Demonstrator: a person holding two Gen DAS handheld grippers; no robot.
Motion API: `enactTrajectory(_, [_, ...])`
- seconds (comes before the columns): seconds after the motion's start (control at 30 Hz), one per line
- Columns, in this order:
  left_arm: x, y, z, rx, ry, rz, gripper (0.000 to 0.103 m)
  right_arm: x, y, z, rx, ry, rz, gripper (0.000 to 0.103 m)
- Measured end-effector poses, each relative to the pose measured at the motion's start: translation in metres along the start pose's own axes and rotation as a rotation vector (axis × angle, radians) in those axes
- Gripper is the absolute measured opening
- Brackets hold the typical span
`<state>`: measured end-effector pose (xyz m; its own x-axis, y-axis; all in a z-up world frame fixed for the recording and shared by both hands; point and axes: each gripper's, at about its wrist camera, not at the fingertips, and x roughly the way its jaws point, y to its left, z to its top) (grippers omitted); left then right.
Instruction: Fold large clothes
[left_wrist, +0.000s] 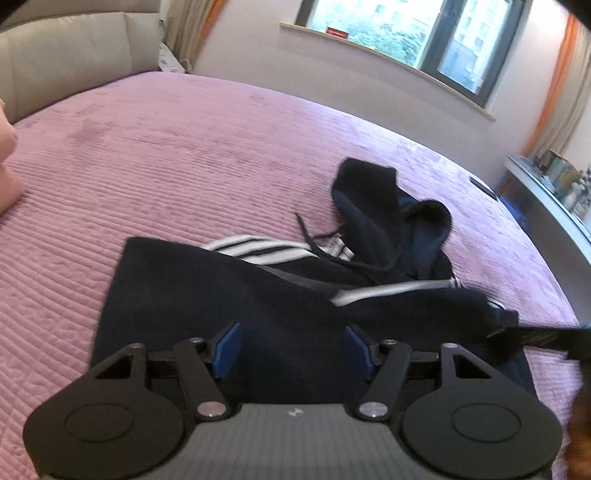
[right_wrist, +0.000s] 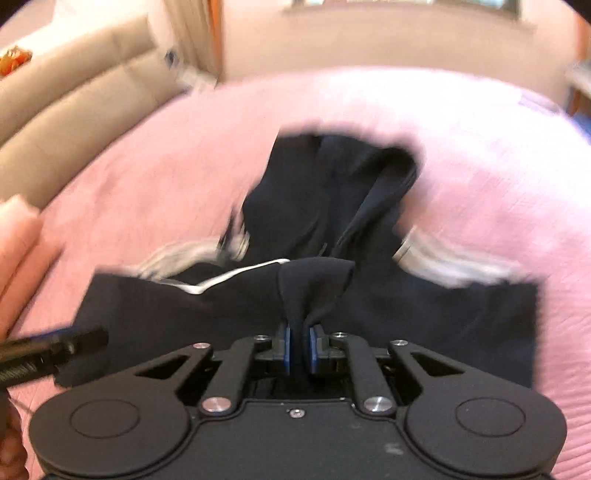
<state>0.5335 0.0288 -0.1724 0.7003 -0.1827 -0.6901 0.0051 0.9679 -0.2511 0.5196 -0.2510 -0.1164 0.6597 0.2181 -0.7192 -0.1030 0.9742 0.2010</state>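
Note:
A dark navy hoodie (left_wrist: 258, 295) with white sleeve stripes lies partly folded on the pink bedspread (left_wrist: 147, 155); its hood (left_wrist: 384, 214) is bunched at the far end. My left gripper (left_wrist: 291, 349) is open just above the hoodie's near edge and holds nothing. In the right wrist view my right gripper (right_wrist: 300, 349) is shut on a pinched fold of the hoodie (right_wrist: 314, 284), lifted a little off the garment. The hood (right_wrist: 332, 192) lies beyond it. That view is blurred by motion.
A beige padded headboard (left_wrist: 66, 55) stands at the far left. A window (left_wrist: 406, 33) and its sill run along the far wall. A white shelf (left_wrist: 554, 199) with small items sits at the right. The left gripper's body (right_wrist: 48, 354) shows at the left of the right wrist view.

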Motion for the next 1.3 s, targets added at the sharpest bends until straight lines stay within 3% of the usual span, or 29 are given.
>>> enactTrajectory(0.1, [0.002, 0.004, 0.005, -0.013, -0.012, 0.005, 0.064, -0.041, -0.028, 0.016, 0.038, -0.08, -0.137, 0.012])
enactTrajectory(0.17, [0.011, 0.001, 0.007, -0.006, -0.013, 0.01, 0.064, -0.051, -0.053, 0.015, 0.084, -0.075, -0.229, 0.015])
enactTrajectory(0.23, [0.025, -0.002, 0.005, 0.005, 0.005, 0.015, 0.064, -0.039, -0.081, 0.004, 0.131, 0.006, -0.334, 0.041])
enactTrajectory(0.27, [0.033, -0.003, 0.004, 0.011, 0.023, 0.02, 0.064, -0.028, -0.094, -0.003, 0.147, 0.065, -0.368, 0.069])
enactTrajectory(0.3, [0.044, -0.005, 0.002, 0.022, 0.052, 0.027, 0.061, -0.013, -0.108, -0.012, 0.154, 0.149, -0.403, 0.073])
enactTrajectory(0.37, [0.055, -0.008, 0.001, 0.04, 0.081, 0.041, 0.058, -0.008, -0.124, -0.023, 0.195, 0.183, -0.455, 0.063])
enactTrajectory(0.4, [0.055, -0.01, 0.002, 0.045, 0.077, 0.03, 0.059, -0.011, -0.128, -0.024, 0.22, 0.166, -0.45, 0.063])
enactTrajectory(0.53, [0.058, -0.021, 0.008, 0.071, 0.057, -0.049, 0.058, -0.01, -0.098, -0.015, 0.16, 0.074, -0.354, 0.058])
enactTrajectory(0.6, [0.069, -0.031, 0.009, 0.1, 0.085, -0.079, 0.05, 0.004, -0.074, -0.014, 0.088, 0.079, -0.301, 0.03])
enactTrajectory(0.67, [0.081, -0.037, 0.008, 0.128, 0.111, -0.085, 0.048, 0.025, -0.062, -0.012, 0.026, 0.095, -0.266, 0.018])
enactTrajectory(0.73, [0.094, -0.038, 0.005, 0.159, 0.128, -0.039, 0.044, 0.045, -0.06, -0.016, 0.009, 0.136, -0.282, 0.016])
enactTrajectory(0.77, [0.102, -0.034, 0.004, 0.163, 0.142, -0.018, 0.039, 0.049, -0.069, -0.022, 0.027, 0.165, -0.295, 0.014])
enactTrajectory(0.8, [0.107, -0.029, 0.002, 0.153, 0.152, 0.005, 0.028, 0.057, -0.077, -0.027, 0.054, 0.192, -0.305, 0.007])
enactTrajectory(0.87, [0.106, -0.016, 0.004, 0.101, 0.151, 0.009, 0.018, 0.053, -0.092, -0.031, 0.1, 0.181, -0.261, 0.007])
enactTrajectory(0.9, [0.103, -0.013, 0.007, 0.084, 0.154, 0.013, 0.018, 0.05, -0.092, -0.028, 0.092, 0.193, -0.249, 0.008])
enactTrajectory(0.97, [0.092, -0.015, 0.017, 0.084, 0.124, 0.02, 0.027, 0.043, -0.092, -0.019, 0.086, 0.196, -0.198, 0.015])
enactTrajectory(1.03, [0.083, -0.029, 0.034, 0.093, 0.074, -0.023, 0.033, 0.028, -0.091, -0.005, 0.101, 0.142, -0.129, 0.016])
enactTrajectory(1.17, [0.089, -0.068, 0.079, 0.105, -0.022, -0.074, 0.053, 0.02, -0.088, 0.044, 0.064, 0.021, -0.114, 0.023])
enactTrajectory(1.3, [0.133, -0.1, 0.126, 0.058, -0.072, -0.129, 0.058, 0.045, -0.095, 0.09, 0.085, -0.054, -0.123, 0.046])
